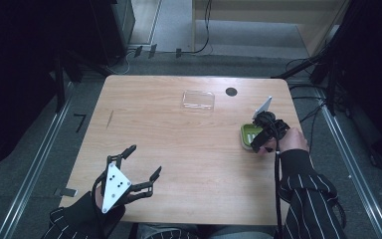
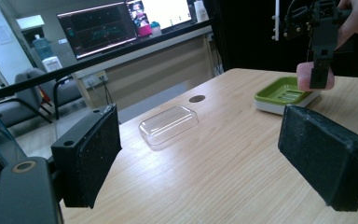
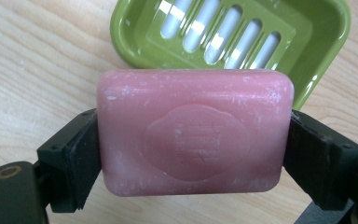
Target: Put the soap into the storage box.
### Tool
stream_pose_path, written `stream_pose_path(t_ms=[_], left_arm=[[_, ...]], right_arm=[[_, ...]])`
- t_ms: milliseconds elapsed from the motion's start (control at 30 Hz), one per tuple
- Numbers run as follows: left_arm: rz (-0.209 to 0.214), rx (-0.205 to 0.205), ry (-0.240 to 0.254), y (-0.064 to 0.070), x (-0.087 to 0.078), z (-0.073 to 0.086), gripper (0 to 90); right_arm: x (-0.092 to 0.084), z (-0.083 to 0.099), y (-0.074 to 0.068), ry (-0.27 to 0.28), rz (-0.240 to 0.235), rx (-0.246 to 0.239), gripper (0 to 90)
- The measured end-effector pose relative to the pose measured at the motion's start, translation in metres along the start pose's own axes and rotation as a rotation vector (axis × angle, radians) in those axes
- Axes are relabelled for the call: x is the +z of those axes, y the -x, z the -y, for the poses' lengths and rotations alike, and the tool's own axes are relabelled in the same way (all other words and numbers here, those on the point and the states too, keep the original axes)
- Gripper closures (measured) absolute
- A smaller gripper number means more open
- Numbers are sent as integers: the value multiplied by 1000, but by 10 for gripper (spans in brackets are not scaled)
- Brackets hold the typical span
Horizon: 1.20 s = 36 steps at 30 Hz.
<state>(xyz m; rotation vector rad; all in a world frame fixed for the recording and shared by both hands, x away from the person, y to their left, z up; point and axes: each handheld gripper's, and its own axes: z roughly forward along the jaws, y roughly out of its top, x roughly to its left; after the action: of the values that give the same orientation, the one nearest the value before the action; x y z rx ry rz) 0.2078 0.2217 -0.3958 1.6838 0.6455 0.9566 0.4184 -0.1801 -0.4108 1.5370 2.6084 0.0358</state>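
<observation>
The right gripper [image 3: 193, 154] clamps the pink soap bar [image 3: 193, 135] by its two ends between its fingers, just above the green soap dish [image 3: 326, 42], while the left gripper [image 1: 142, 167] rests wide open and empty.

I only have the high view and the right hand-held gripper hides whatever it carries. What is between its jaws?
Observer: A pink rectangular soap bar, clamped by its short ends in the right hand-held gripper.
Operator: Is it in the green plastic soap dish yet?
Observer: No, it hangs above the table just beside the green plastic soap dish.
Operator: Anything in the dish?
Observer: Nothing; its slotted drain tray is bare.
</observation>
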Motion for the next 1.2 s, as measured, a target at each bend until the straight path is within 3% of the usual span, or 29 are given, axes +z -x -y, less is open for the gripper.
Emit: stream_pose_path(t_ms=[167, 467, 667, 1200], left_arm=[[-1, 1, 1, 0, 0, 0, 136], [0, 1, 1, 0, 0, 0, 136], [0, 1, 5, 0, 0, 0, 136], [2, 4, 7, 0, 0, 0, 136]], right_arm=[[1, -5, 2, 2, -5, 0, 135], [4, -18, 7, 17, -19, 43, 135], [5, -25, 11, 45, -64, 91, 135], [17, -39, 21, 31, -44, 197, 135]])
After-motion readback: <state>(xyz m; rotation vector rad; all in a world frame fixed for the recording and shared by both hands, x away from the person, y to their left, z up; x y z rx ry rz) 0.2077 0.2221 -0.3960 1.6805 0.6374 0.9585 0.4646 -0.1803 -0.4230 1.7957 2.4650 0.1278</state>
